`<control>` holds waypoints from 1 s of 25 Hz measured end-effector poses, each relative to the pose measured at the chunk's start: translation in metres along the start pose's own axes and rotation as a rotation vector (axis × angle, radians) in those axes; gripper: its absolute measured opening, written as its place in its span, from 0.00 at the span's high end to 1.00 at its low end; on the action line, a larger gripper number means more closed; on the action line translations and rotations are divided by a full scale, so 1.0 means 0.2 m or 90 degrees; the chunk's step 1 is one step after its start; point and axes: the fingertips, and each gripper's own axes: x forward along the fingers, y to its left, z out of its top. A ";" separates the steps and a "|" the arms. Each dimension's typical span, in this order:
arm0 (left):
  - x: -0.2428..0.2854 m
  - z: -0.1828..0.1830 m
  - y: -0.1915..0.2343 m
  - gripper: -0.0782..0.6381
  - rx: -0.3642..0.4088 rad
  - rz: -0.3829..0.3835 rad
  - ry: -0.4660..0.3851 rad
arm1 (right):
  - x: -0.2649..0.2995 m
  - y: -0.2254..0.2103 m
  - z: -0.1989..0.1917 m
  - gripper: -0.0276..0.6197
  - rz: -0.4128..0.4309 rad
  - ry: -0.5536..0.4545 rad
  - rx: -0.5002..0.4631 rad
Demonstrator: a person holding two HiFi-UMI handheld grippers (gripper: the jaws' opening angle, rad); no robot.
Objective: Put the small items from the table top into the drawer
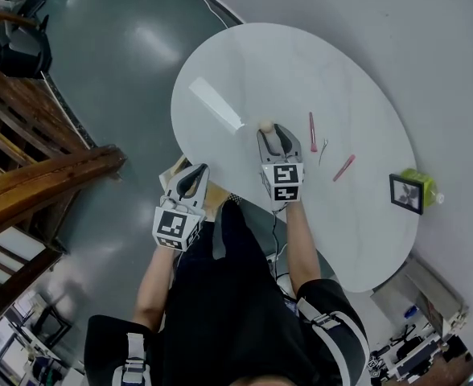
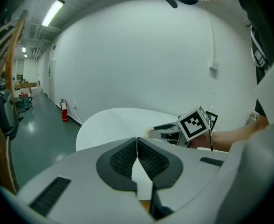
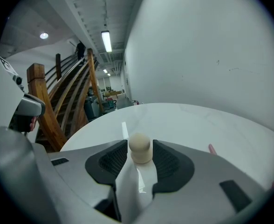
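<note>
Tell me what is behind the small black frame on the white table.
A yellow-green object lies directly behind the black frame, near the table edge. The frame covers part of it, so what it is cannot be told.

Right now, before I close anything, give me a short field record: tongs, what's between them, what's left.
left tongs: shut, empty
right tongs: open around beige knob-shaped piece, pads not clearly pressing it
piece pose: upright on round white table
loose items: pink stick, second pink stick, thin metal pin, small framed picture near the table edge
</note>
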 end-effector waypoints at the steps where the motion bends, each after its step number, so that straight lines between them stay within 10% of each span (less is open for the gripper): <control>1: 0.00 0.00 0.01 0.86 -0.001 0.001 0.000 | 0.00 0.00 0.00 0.71 -0.001 0.001 0.000; 25: -0.28 0.05 0.08 0.86 -0.006 0.049 -0.050 | -0.27 0.27 0.23 0.73 0.027 -0.068 -0.062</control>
